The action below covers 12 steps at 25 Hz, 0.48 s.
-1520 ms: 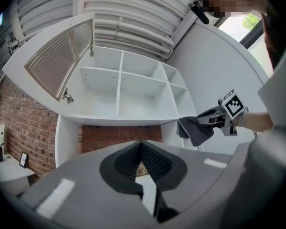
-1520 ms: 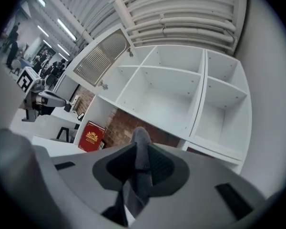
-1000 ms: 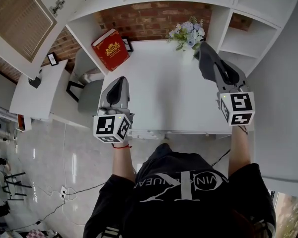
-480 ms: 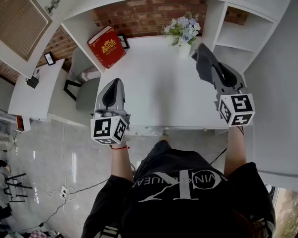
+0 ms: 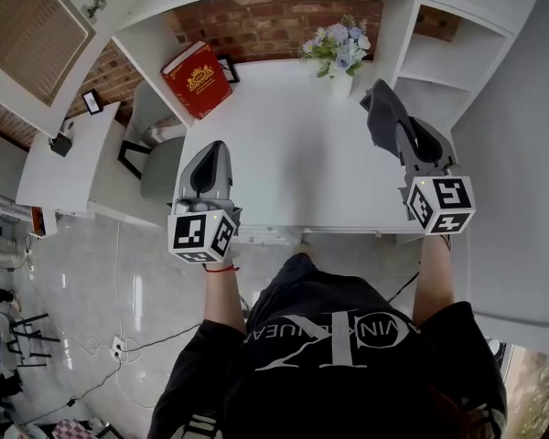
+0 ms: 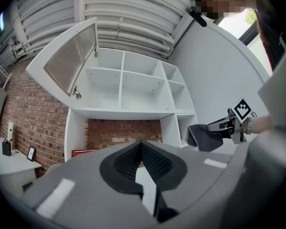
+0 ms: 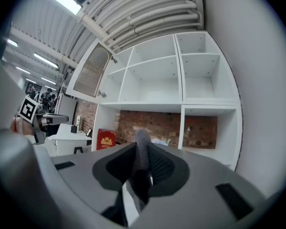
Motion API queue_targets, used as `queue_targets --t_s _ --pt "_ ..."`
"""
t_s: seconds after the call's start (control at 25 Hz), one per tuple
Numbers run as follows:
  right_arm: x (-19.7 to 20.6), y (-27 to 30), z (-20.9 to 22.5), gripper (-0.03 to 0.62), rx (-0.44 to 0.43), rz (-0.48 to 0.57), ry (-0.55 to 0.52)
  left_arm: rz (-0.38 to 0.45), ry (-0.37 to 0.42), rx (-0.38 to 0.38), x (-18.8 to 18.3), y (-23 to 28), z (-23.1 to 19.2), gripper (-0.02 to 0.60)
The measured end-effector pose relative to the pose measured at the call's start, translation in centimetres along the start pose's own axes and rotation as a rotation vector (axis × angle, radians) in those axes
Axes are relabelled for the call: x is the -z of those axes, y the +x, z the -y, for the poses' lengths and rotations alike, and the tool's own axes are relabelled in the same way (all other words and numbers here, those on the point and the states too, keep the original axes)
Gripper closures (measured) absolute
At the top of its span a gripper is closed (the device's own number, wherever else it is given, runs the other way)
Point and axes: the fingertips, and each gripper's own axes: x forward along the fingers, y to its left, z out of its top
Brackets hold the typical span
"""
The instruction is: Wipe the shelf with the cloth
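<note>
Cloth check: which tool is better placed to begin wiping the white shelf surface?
Right. The right tool is shut on the grey cloth, held over the far right side of the shelf surface. The left tool is shut and empty at the near left edge.

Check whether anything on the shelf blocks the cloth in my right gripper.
The cloth in the right gripper is over bare shelf; a flower vase stands just beyond it, a red book at the back left.
</note>
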Motion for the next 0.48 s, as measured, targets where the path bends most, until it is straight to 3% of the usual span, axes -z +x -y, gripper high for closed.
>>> queue_targets --t_s 0.48 --pt "1.1 -0.7 -0.1 0.517 -0.023 0.005 0.039 -0.035 -0.014 -0.037 0.6 -0.4 -0.5 0.570"
